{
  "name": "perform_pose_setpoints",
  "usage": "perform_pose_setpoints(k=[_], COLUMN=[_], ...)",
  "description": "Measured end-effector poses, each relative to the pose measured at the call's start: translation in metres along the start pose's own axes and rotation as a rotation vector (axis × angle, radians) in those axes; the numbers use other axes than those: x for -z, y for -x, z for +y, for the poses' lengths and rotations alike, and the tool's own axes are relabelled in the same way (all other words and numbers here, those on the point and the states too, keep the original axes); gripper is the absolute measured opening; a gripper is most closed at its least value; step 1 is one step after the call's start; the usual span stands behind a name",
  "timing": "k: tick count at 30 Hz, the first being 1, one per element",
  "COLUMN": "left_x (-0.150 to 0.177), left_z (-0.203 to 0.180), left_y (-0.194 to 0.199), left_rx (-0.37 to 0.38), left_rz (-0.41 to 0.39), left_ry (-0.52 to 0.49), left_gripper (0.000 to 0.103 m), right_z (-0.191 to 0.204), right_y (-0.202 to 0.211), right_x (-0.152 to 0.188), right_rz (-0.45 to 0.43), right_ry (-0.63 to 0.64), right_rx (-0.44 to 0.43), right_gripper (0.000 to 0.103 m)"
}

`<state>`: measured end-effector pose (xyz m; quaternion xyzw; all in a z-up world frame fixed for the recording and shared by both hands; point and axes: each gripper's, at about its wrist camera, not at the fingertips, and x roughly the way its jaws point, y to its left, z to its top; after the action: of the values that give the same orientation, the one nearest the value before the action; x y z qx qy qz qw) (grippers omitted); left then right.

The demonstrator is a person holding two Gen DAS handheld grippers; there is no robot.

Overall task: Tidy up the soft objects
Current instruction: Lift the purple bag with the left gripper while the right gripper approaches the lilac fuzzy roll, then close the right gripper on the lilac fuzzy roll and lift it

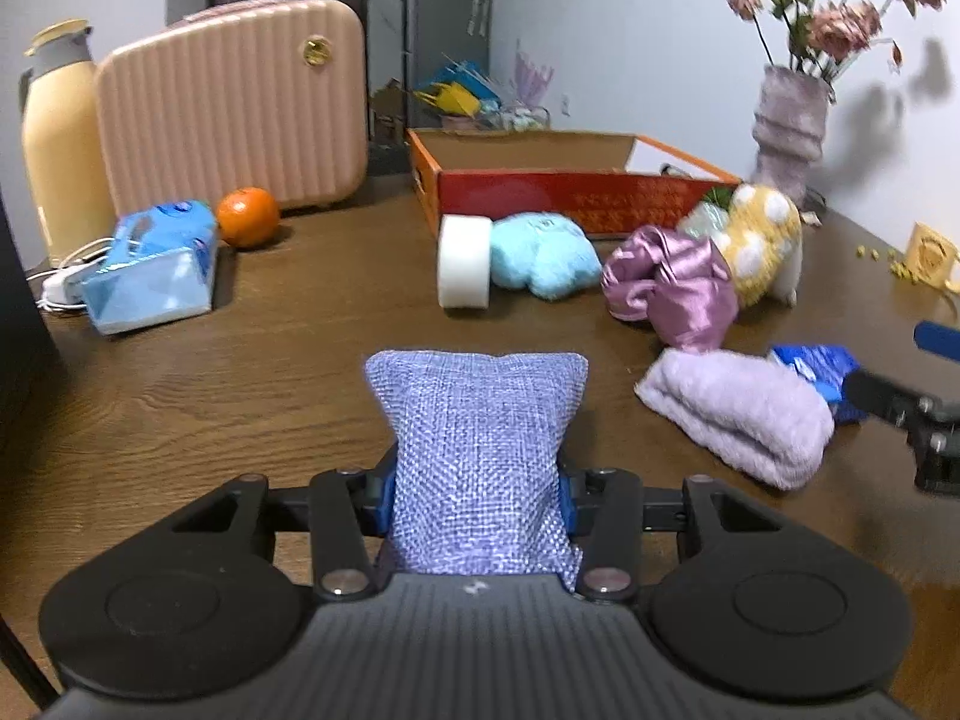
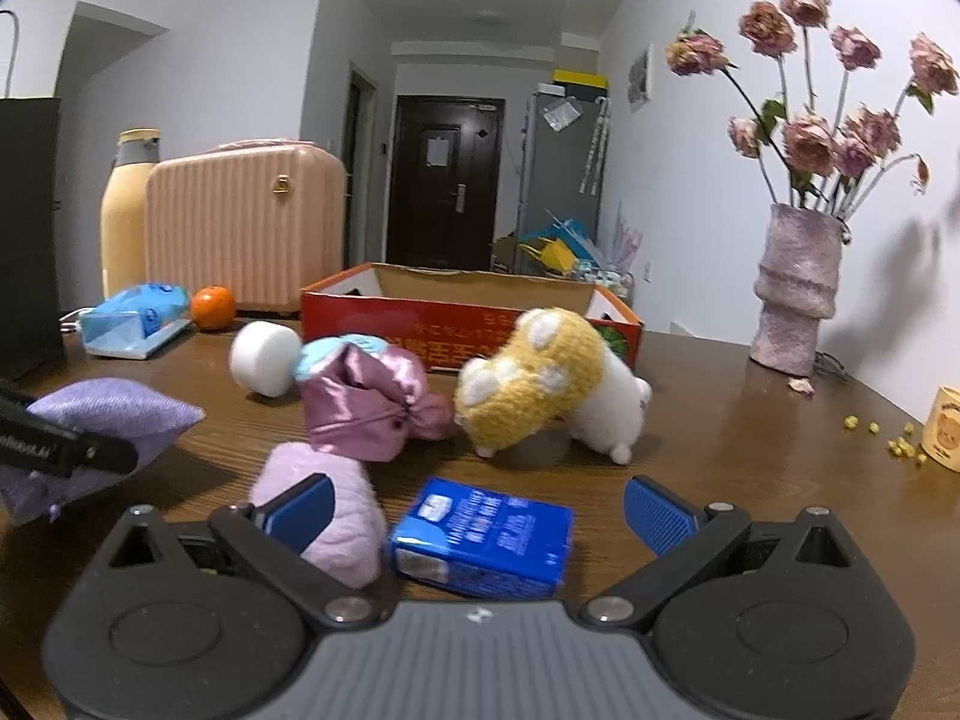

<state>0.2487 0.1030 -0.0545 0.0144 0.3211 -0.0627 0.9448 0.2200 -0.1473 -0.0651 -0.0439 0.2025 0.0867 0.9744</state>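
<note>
We clench the left gripper (image 1: pixel 477 495) on the pouch (image 1: pixel 477 450), right gripper (image 2: pixel 477 513) spread over the pack (image 2: pixel 483 537), box (image 2: pixel 468 288) apparently empty, everything else unsorted.

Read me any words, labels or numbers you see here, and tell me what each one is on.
Red cardboard box: gold characters along its side, upside down and too blurred to read.
Blue packet: white print, too small and blurred to read.
Left tool: white lettering on its finger, too blurred to read with confidence.
Blue tissue pack: printing unreadable.
Nothing else carries legible text.
</note>
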Motion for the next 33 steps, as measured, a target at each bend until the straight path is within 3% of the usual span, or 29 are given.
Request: perform_pose_setpoints(k=[7, 16, 25, 30, 33], left_x=[-0.003, -0.002, -0.002, -0.001, -0.001], left_z=[0.002, -0.004, -0.007, -0.009, -0.011], left_y=[0.015, 0.027, 0.029, 0.028, 0.028], left_rx=[-0.034, -0.091, -0.108, -0.111, -0.111], left_rz=[-0.067, -0.114, -0.124, -0.124, -0.123], left_ry=[0.047, 0.093, 0.128, 0.126, 0.125], left_gripper=[0.046, 0.046, 0.046, 0.046, 0.046], right_z=[0.026, 0.044, 0.055, 0.059, 0.057], right_y=[-0.005, -0.027, -0.053, -0.065, -0.065], right_x=[-0.004, -0.009, -0.011, -0.010, -0.009], right_rz=[-0.009, 0.076, 0.179, 0.240, 0.245], right_ry=[0.052, 0.035, 0.037, 0.047, 0.031], right_rx=[-0.076, -0.149, -0.168, -0.167, -0.165], right_gripper=[0.103, 0.101, 0.082, 0.061, 0.053])
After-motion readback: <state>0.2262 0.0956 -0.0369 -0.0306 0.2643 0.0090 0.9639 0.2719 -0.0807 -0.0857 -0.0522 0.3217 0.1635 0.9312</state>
